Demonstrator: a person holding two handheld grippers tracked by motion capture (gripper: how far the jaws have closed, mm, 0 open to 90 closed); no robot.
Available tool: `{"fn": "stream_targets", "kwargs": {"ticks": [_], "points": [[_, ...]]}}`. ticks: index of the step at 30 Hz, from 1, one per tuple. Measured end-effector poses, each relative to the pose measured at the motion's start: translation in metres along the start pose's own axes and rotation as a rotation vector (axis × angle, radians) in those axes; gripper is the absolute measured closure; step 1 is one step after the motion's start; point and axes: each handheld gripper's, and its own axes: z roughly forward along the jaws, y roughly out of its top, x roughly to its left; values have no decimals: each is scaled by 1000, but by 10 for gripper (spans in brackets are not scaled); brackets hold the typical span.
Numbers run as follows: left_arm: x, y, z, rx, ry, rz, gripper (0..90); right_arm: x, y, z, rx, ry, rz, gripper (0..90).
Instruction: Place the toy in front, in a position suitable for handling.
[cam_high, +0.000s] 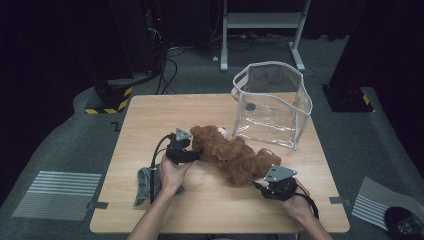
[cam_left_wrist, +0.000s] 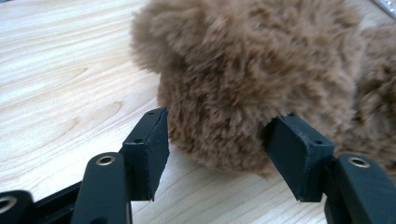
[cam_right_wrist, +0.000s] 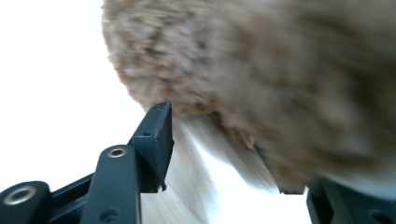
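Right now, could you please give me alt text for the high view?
A brown teddy bear lies on a wooden table between two hand-held grippers, the left gripper at its head and the right gripper at its feet. A clear bag stands open behind it.

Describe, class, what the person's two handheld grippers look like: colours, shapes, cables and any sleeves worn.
Both the left gripper and the right gripper are black, each topped by a grey three-cornered plate. A black cable trails from each. Up close, the jaws are flat black blocks on arms with brass-coloured rivets. The forearms are bare; no sleeves show.
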Motion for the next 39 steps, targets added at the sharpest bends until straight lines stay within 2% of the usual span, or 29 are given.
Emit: {"fn": "stream_targets", "kwargs": {"ticks": [2, 5, 12, 15, 17, 20, 23, 26, 30, 33, 35, 37, 39], "points": [[-1, 0, 0, -6, -6, 2, 386, 6, 2, 3, 4, -1, -26, 434], [-3, 1, -1, -17, -13, 4, 386, 12, 4, 9, 13, -3, -30, 395], [-3, 2, -3, -29, -18, 4, 376, 24, 1, 14, 13, -30, 11, 360], [1, 3, -3, -52, -23, -20, 356, 26, 2, 14, 1, -38, 26, 358], [3, 5, -3, -45, -28, -22, 327, 26, 4, 14, -20, -47, 41, 364], [5, 9, -1, -55, -48, -12, 301, 24, 7, 15, -38, -53, 59, 415], [9, 12, 5, -51, -81, -36, 261, 20, 8, 16, -48, -59, 78, 501], [14, 11, 11, -54, -131, -48, 243, 14, 8, 16, -57, -48, 97, 618], [12, 9, 18, -59, -168, -32, 235, 9, 7, 19, -49, -36, 109, 758], [10, 11, 24, -51, -173, -20, 228, 7, 9, 20, -44, -43, 100, 843], [8, 14, 25, -52, -164, -11, 237, 5, 11, 20, -37, -47, 102, 853], [6, 18, 26, -47, -158, -3, 283, 4, 11, 20, -35, -44, 100, 841], [5, 20, 27, -40, -152, -6, 337, 5, 11, 19, -35, -41, 100, 772]]}}
